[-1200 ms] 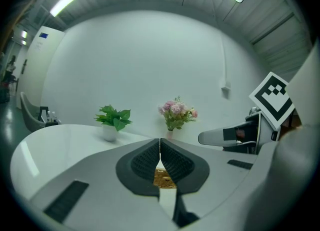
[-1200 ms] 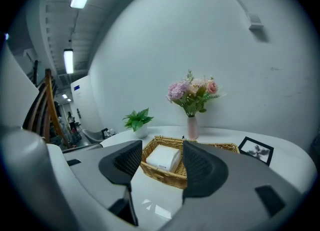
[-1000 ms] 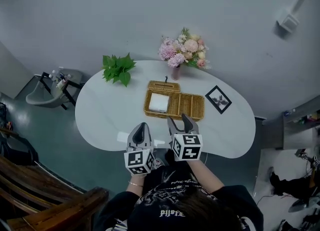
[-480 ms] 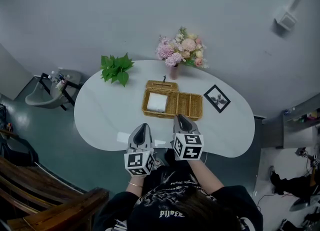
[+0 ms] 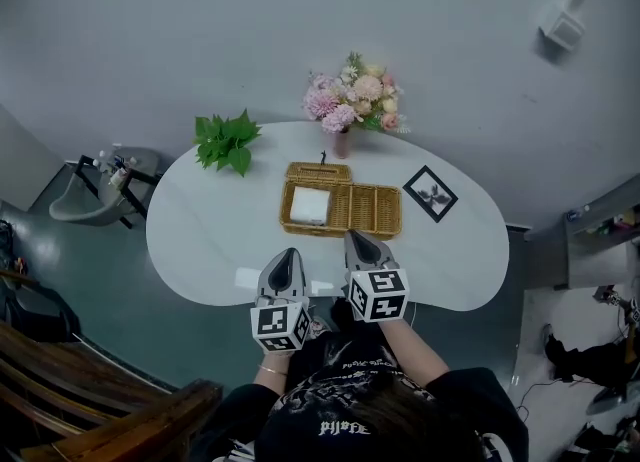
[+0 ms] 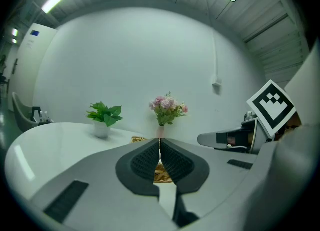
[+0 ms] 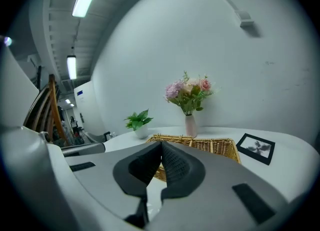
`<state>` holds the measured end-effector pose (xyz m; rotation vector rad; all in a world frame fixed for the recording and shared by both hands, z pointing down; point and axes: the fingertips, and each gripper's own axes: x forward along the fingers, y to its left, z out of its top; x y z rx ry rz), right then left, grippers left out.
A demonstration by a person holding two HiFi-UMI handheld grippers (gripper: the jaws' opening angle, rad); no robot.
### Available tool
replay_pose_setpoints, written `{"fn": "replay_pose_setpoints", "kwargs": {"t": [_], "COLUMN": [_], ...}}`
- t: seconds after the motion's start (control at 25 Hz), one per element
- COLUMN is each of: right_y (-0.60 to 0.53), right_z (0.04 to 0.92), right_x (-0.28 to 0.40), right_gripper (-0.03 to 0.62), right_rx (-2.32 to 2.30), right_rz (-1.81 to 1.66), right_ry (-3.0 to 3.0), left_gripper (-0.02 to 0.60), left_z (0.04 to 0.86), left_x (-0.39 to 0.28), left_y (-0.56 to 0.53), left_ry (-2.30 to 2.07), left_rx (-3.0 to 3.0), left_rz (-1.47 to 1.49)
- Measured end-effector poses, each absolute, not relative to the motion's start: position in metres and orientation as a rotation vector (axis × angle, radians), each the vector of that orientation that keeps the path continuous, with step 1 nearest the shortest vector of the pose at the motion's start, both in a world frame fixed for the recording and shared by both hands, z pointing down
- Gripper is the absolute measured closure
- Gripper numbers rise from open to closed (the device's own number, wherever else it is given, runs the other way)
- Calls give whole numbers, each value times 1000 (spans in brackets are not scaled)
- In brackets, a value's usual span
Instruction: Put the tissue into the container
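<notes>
Both tools sit side by side low over the near edge of the white rounded surface [image 5: 215,240], just short of the rectangular woven wicker basket [image 5: 392,231]. The left tool [image 6: 160,144] has its pads pressed together with nothing between them. The jaws of the right tool [image 7: 161,145] have just been closing and now meet, also on nothing, so we read this as an empty close and not a grasp. The white square tissue [image 5: 308,206] lies flat in the basket's left compartment, below the rim and well apart from both tools. The compartments to its right look bare. We judge the tissue already sits where the task wants it, which fits the tools resting back at the edge, empty and pointing roughly toward the basket. The pink flower bunch in a slim vase [image 5: 350,102] stands just behind the basket, the green leafy potted plant [image 5: 225,140] is off to the far left, and the black framed picture [image 5: 430,193] lies to the right. All three are clear of the basket's near side, so we judge the straight reach from the tools to it is open.
</notes>
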<state>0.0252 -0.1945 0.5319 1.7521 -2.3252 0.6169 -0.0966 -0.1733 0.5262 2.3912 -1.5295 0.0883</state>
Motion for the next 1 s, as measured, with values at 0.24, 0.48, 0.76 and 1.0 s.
{"fn": "replay_pose_setpoints", "kwargs": {"t": [0.24, 0.48, 0.76, 1.0], "right_y": [-194, -191, -188, -188], "right_z": [525, 526, 528, 527], "right_x": [26, 23, 22, 21], "right_gripper": [571, 571, 571, 571], "right_rx": [1769, 1754, 1748, 1750], "right_rz": [528, 485, 451, 435], "right_ry": [-2311, -2308, -2304, -2302], "left_gripper": [555, 555, 555, 555], "left_z": [526, 529, 531, 534], "left_x": [-95, -94, -93, -95], "left_y": [-172, -173, -173, -176], "left_ry": [-1532, -1529, -1522, -1531], "left_rx": [2400, 2404, 2408, 2421], "left_rz": [107, 120, 128, 159]}}
